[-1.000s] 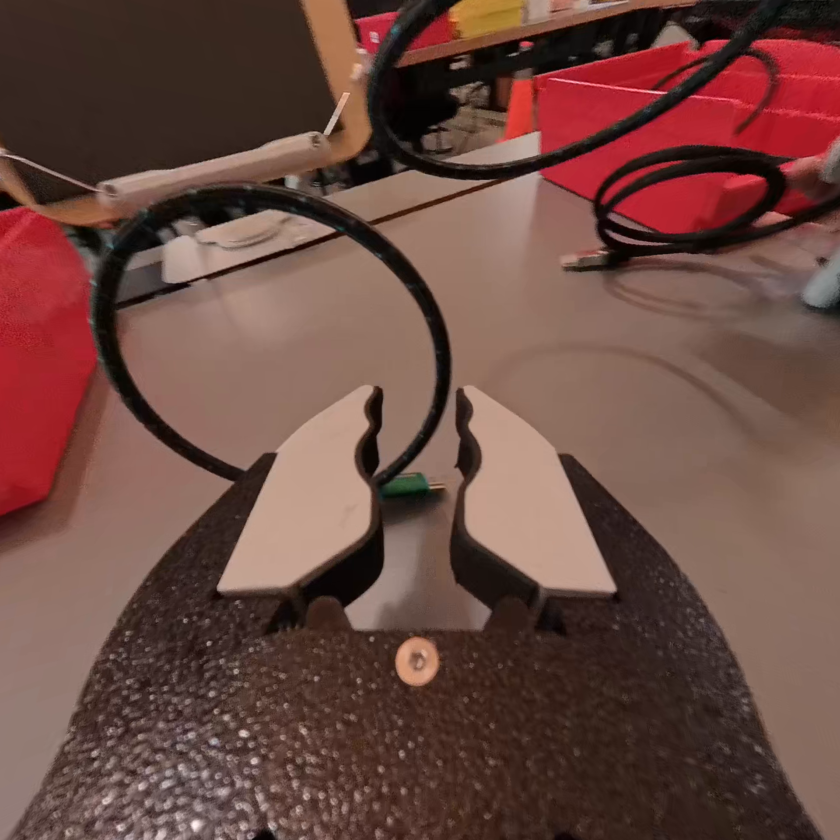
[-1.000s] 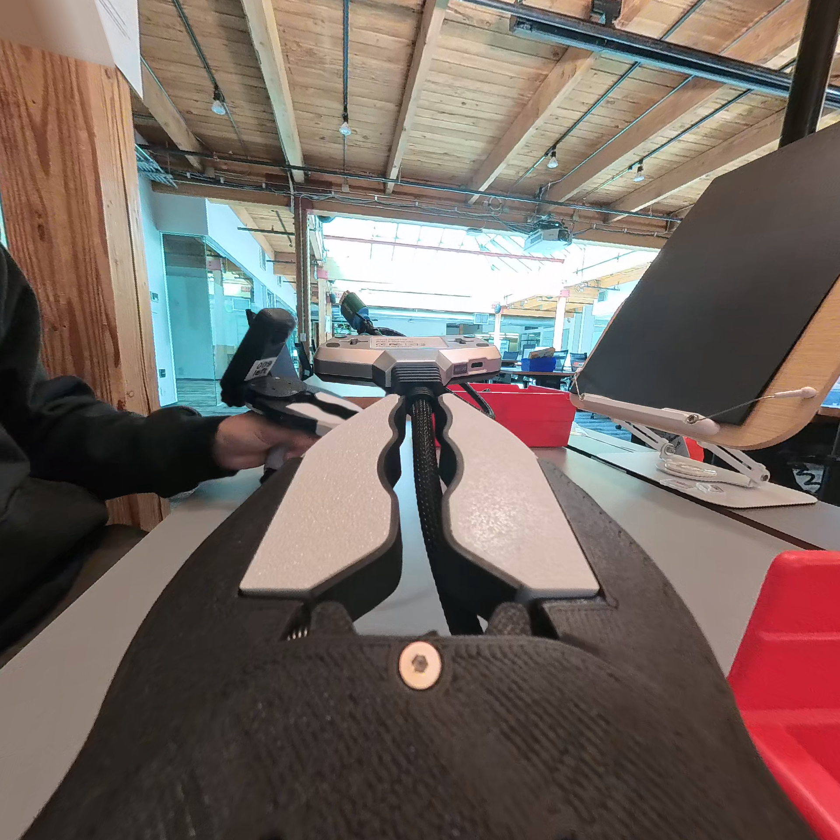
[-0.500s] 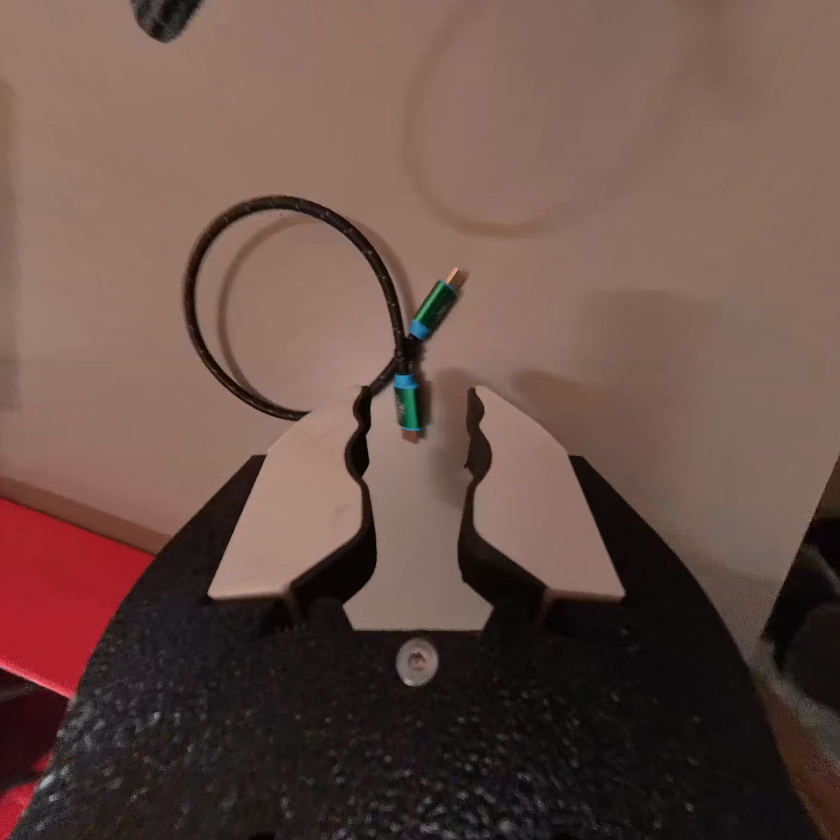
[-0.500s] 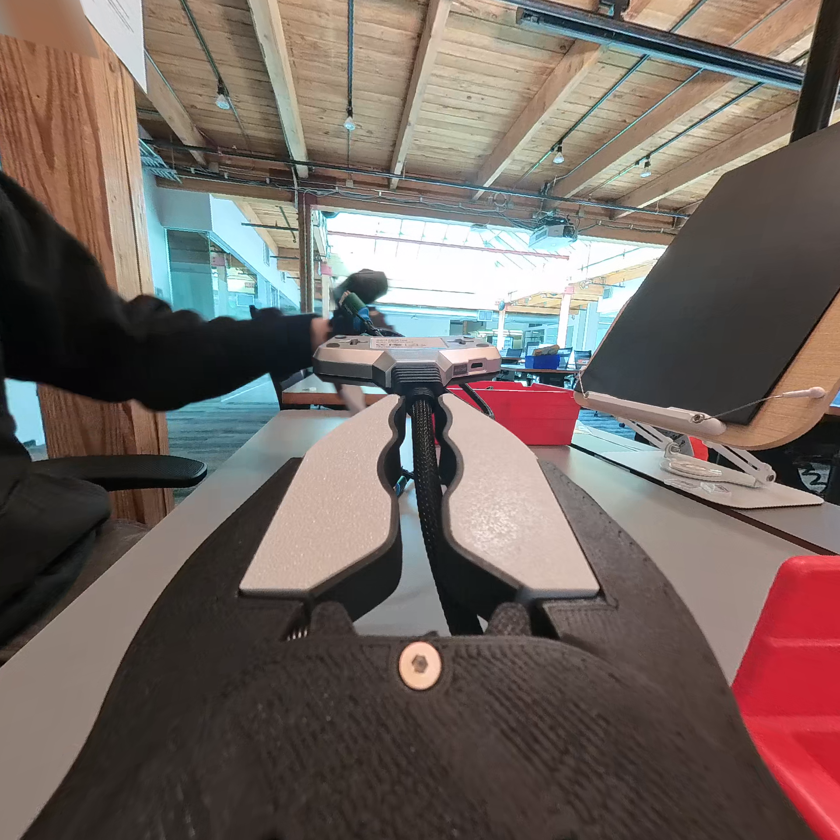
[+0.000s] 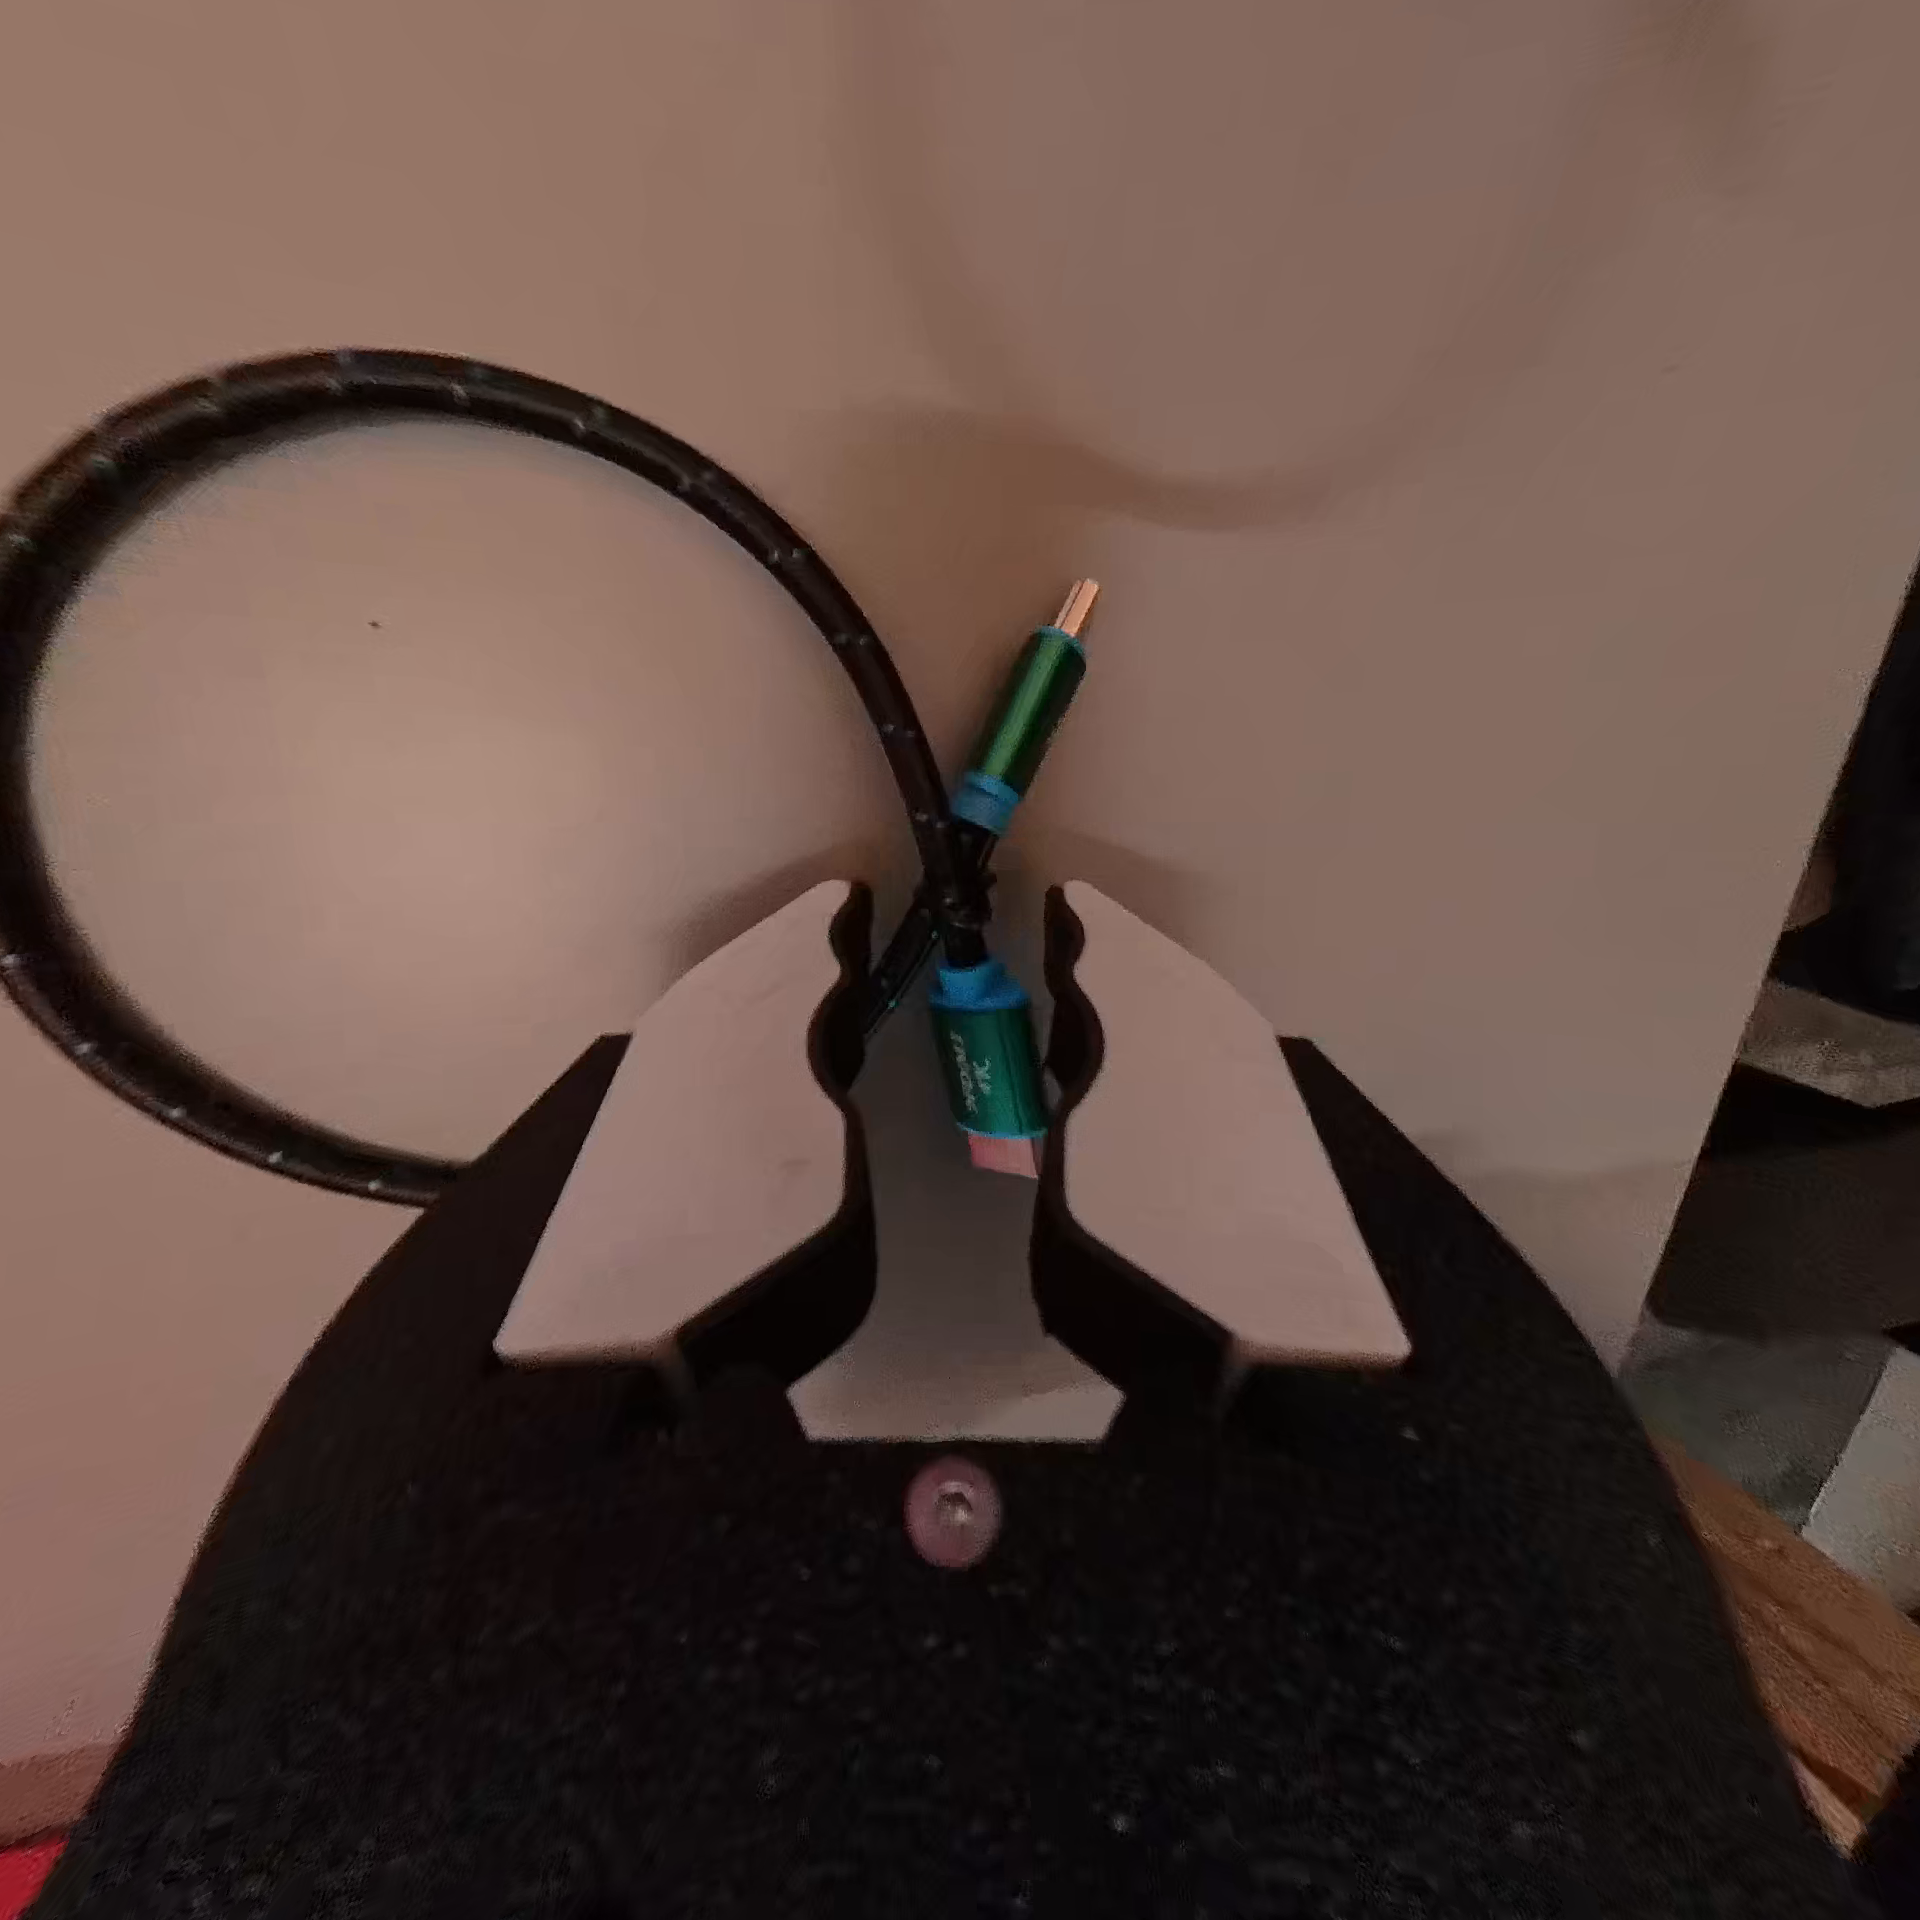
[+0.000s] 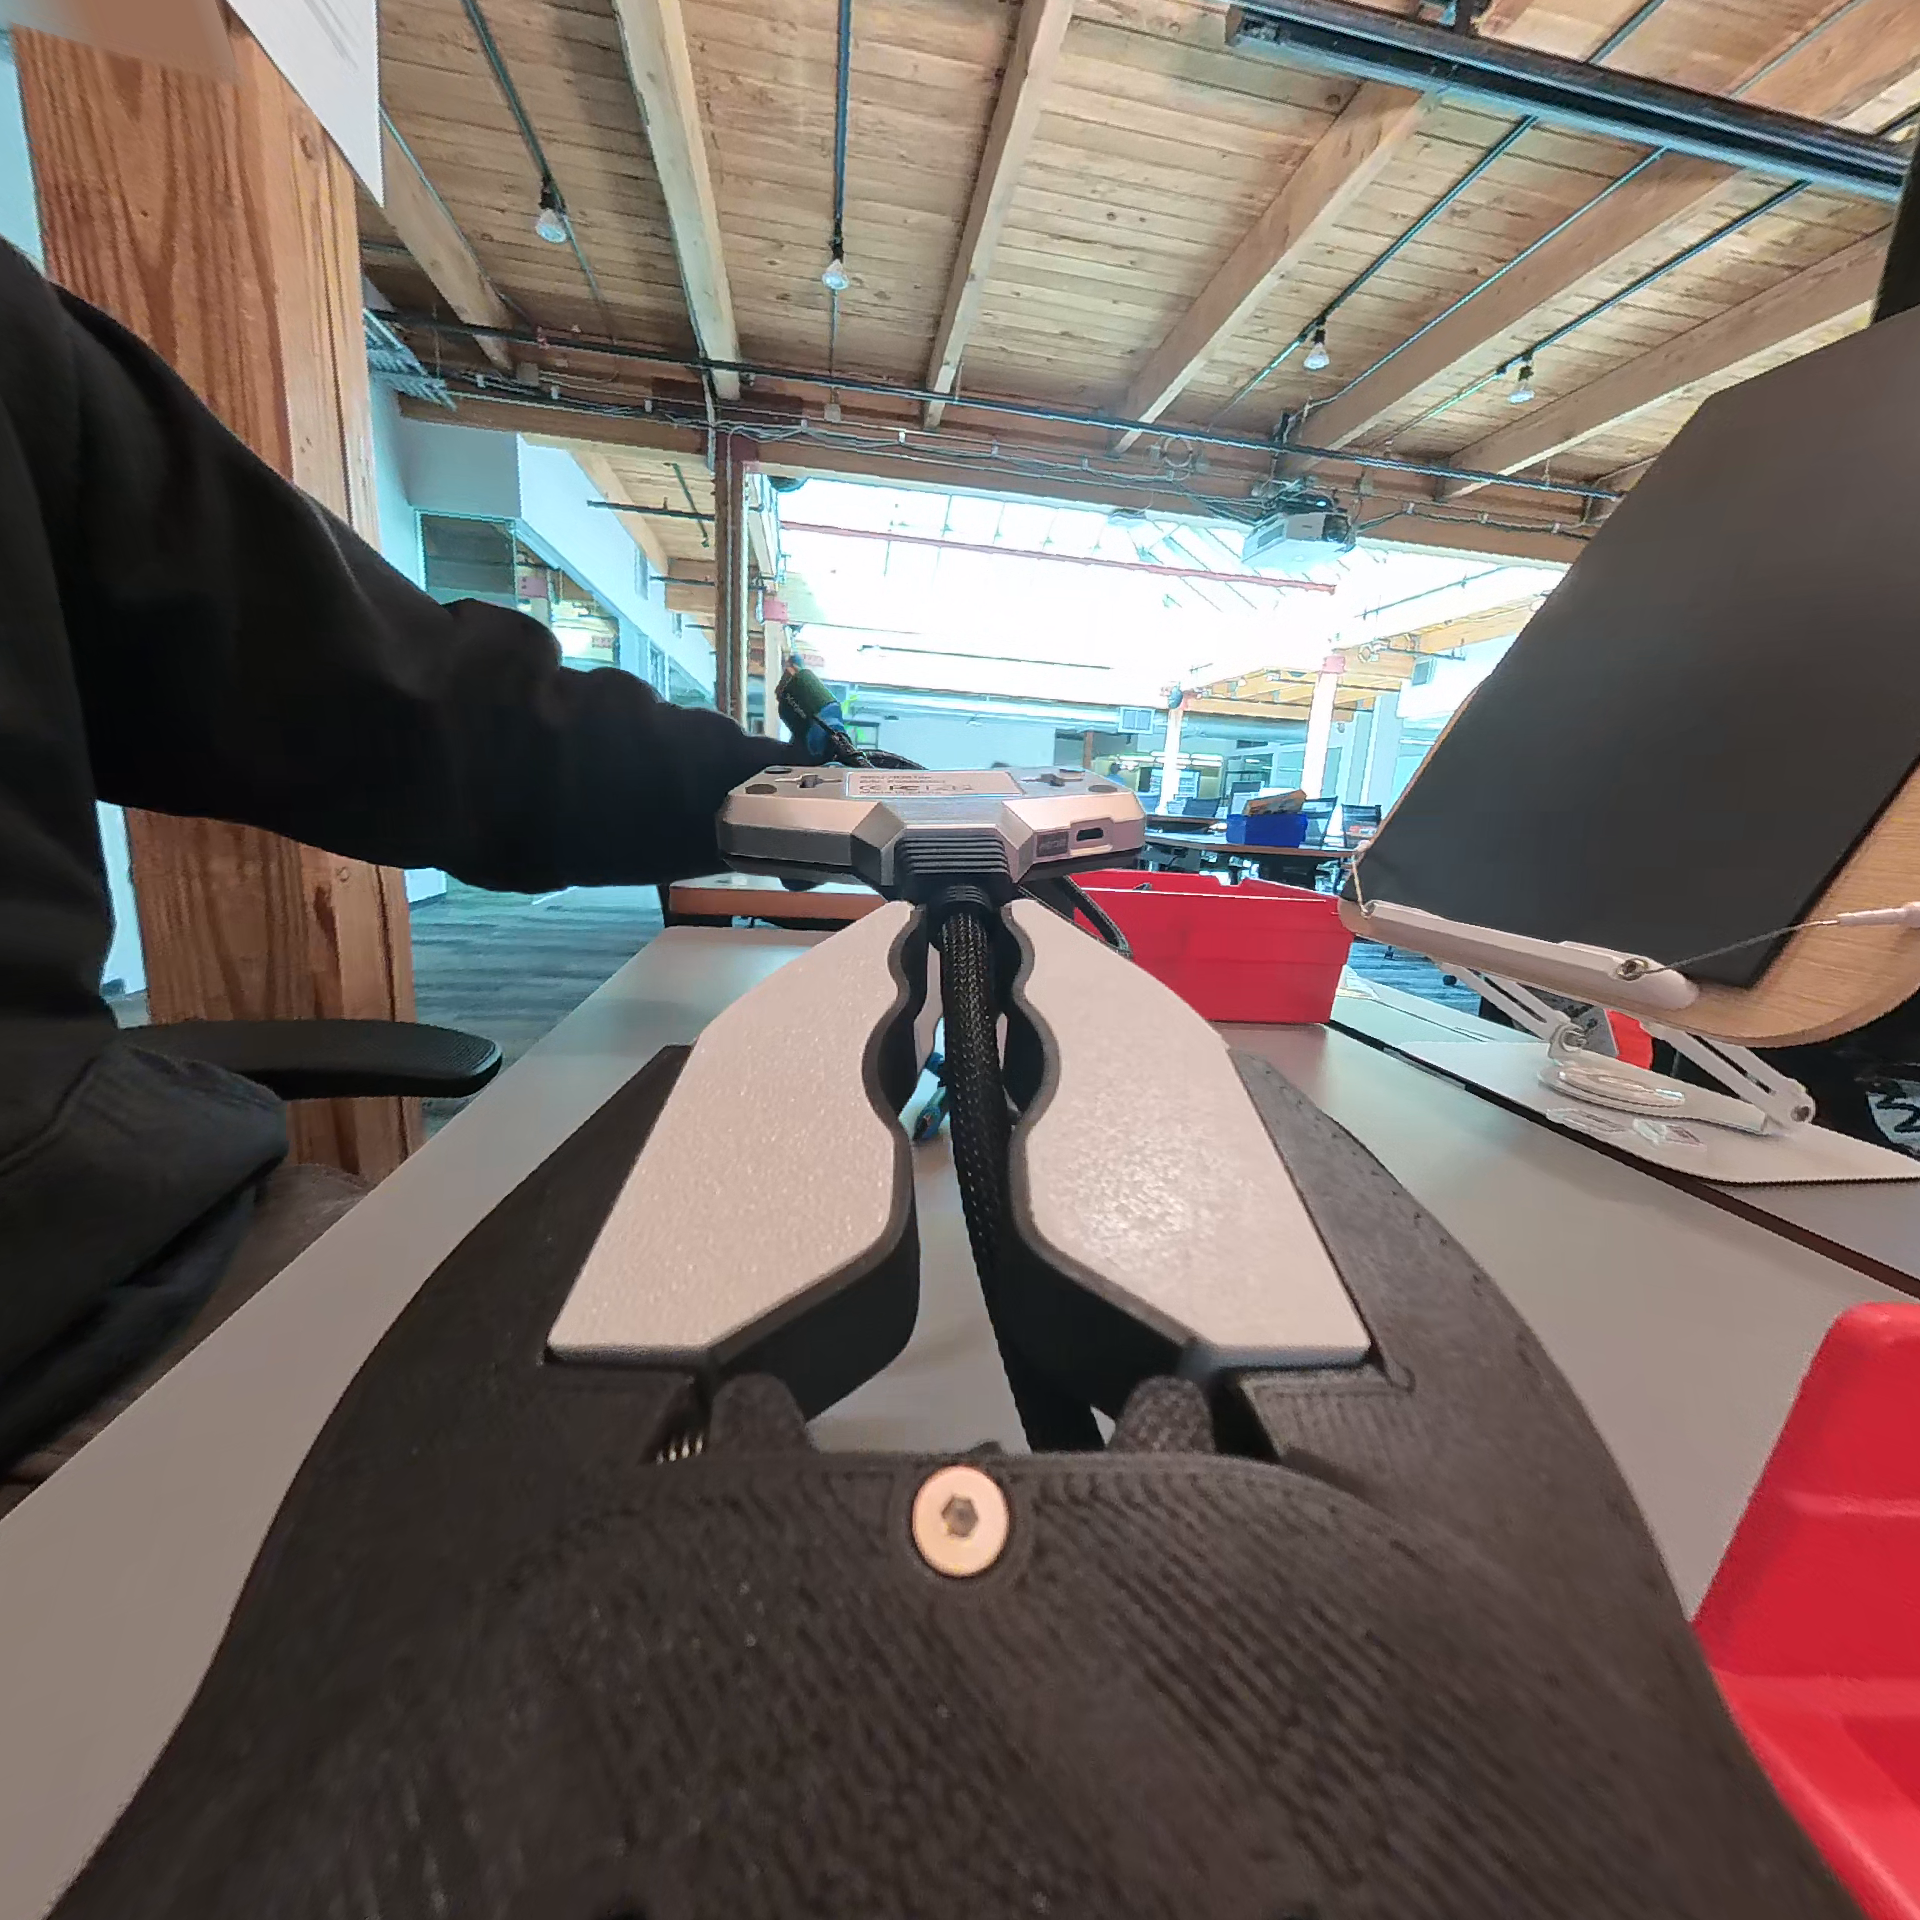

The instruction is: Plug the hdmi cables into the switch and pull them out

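My left gripper (image 5: 956, 894) is open and points down at the beige table. A green HDMI plug (image 5: 987, 1081) with a blue collar sits between its fingers, close to the right finger. A second green plug (image 5: 1029, 707) points away just beyond the fingertips. Their black braided cable (image 5: 416, 436) loops off to the left. My right gripper (image 6: 964, 914) is shut on the black braided lead (image 6: 971, 1039) of the grey switch (image 6: 925, 821). The switch is held level just past the fingertips.
A person's black sleeve (image 6: 364, 727) reaches across behind the switch. A tablet on a stand (image 6: 1662, 779) is at the right, a red bin (image 6: 1216, 935) behind the switch, and another red bin (image 6: 1829, 1558) at the lower right. The table edge (image 5: 1704, 1039) runs at the right.
My left gripper has tipped from looking across the table to looking down at it and has closed in on the green plugs; one now sits between its fingers. The right gripper has stayed still.
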